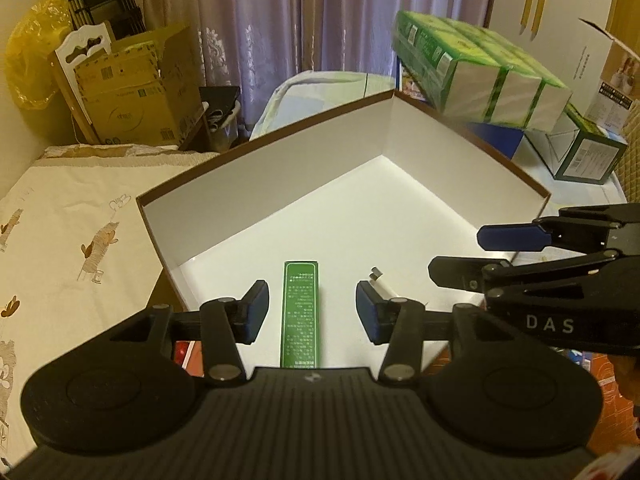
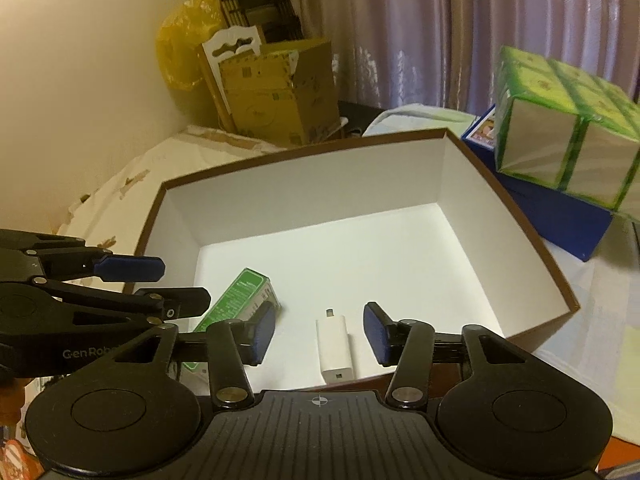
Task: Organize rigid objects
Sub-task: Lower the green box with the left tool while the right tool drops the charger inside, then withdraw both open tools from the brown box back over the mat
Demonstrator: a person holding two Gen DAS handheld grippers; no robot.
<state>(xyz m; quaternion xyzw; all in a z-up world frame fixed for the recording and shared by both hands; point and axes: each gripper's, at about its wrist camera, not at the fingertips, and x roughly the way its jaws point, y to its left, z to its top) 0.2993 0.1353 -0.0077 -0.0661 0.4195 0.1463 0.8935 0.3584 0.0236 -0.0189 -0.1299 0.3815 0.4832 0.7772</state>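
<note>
Left wrist view: my left gripper (image 1: pixel 312 306) hangs over the near edge of the brown box (image 1: pixel 256 142), jaws parted and pressing on nothing. The green carton (image 1: pixel 302 314) lies flat on the white box floor directly between my pads without touching either one, its long axis running toward 12 o'clock. At 1 o'clock from the carton, just beside my right-hand pad, the white charger (image 1: pixel 382 286) lies on the same floor, partly hidden by that pad. At 3 o'clock my right gripper (image 1: pixel 476 256) enters the picture side-on, jaws apart and empty.

Right wrist view: my left gripper (image 2: pixel 168 282) reaches in at 9 o'clock, fingers spread, nothing held. The green carton (image 2: pixel 240 294) lies at 10 o'clock from centre, slanted, near the left box wall. My right gripper (image 2: pixel 320 332) stands at 6 o'clock with jaws parted; the white charger (image 2: pixel 335 354) lies between the pads, clear of both, its plug end pointing to 12 o'clock. The brown box (image 2: pixel 520 216) fills the middle of the picture.

Task status, as I judge it:
1. Two rigid items are placed in the box, both in the near portion of the floor. Both count as released.
2. The far portion of the box floor carries nothing.
3. Green-wrapped packs (image 2: pixel 568 148) sit outside the box at 2 o'clock; whether these belong to the task I cannot tell.
4. Further items, if any, lie outside both pictures.
</note>
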